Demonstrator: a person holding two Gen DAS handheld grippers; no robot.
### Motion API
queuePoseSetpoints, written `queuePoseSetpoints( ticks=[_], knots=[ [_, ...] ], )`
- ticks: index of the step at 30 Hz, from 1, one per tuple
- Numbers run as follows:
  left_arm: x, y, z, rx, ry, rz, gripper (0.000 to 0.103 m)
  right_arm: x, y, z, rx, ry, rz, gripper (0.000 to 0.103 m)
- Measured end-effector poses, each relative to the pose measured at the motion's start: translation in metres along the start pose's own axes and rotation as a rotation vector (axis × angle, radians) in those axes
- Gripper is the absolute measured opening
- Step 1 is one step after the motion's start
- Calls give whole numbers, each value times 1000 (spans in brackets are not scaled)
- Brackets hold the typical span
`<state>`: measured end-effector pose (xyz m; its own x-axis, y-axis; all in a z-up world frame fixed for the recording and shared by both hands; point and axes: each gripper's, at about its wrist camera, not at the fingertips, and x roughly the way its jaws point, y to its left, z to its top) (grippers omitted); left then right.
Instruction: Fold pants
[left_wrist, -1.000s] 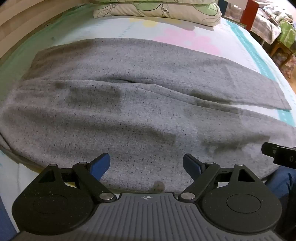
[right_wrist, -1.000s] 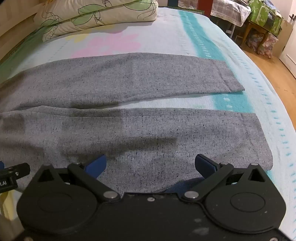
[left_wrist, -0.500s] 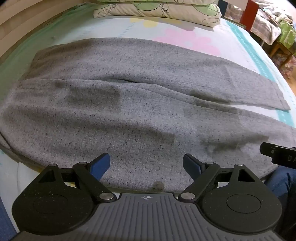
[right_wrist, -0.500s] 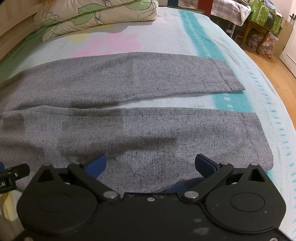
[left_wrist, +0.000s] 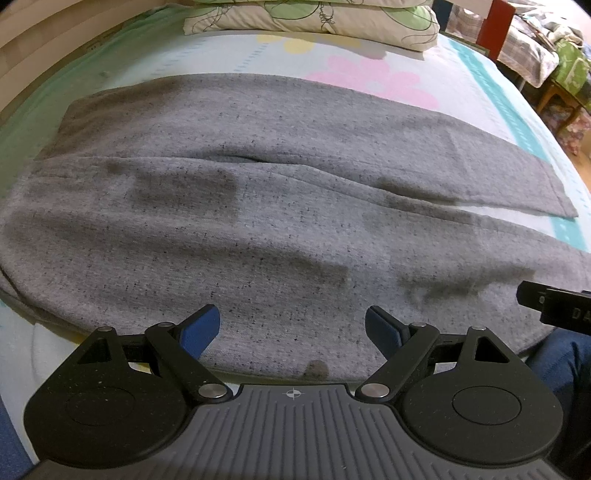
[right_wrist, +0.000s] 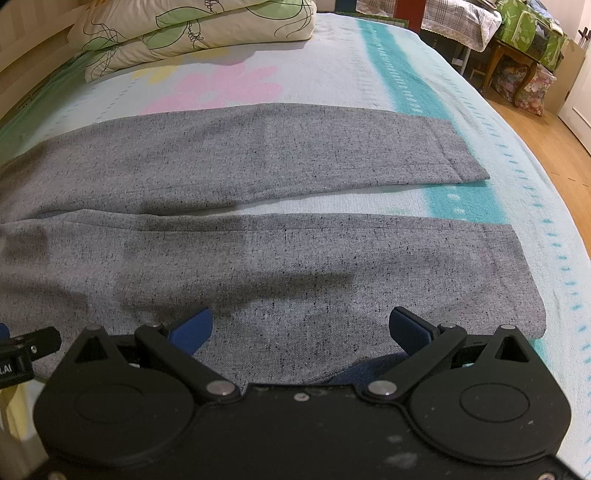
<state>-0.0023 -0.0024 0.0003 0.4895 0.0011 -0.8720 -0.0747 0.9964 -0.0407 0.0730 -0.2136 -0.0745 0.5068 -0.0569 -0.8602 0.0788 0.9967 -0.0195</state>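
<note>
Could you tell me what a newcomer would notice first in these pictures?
A pair of speckled grey fabric pants lies flat across the bed, its two legs apart. Green-leaf patterned pillows sit behind it. Both open grippers, left and right, hover above the near edge.

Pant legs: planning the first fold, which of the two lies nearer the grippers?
The near leg, directly ahead of the open right gripper; the far leg lies beyond a strip of bedsheet, toward the pillows.

Dim warm indoor light, soft shadows on the pants (left_wrist: 258, 229), strong fisheye edge bending.
</note>
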Motion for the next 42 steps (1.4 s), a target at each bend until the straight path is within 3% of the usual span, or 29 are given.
queuePoseSetpoints(
  ticks=[34, 42],
  knots=[
    [1, -1, -3, 3, -10, 0, 86, 1, 0, 0, 1, 1, 0, 103],
    [-4, 8, -14, 162, -49, -7, 71, -8, -12, 1, 69, -20, 33, 103]
  ],
)
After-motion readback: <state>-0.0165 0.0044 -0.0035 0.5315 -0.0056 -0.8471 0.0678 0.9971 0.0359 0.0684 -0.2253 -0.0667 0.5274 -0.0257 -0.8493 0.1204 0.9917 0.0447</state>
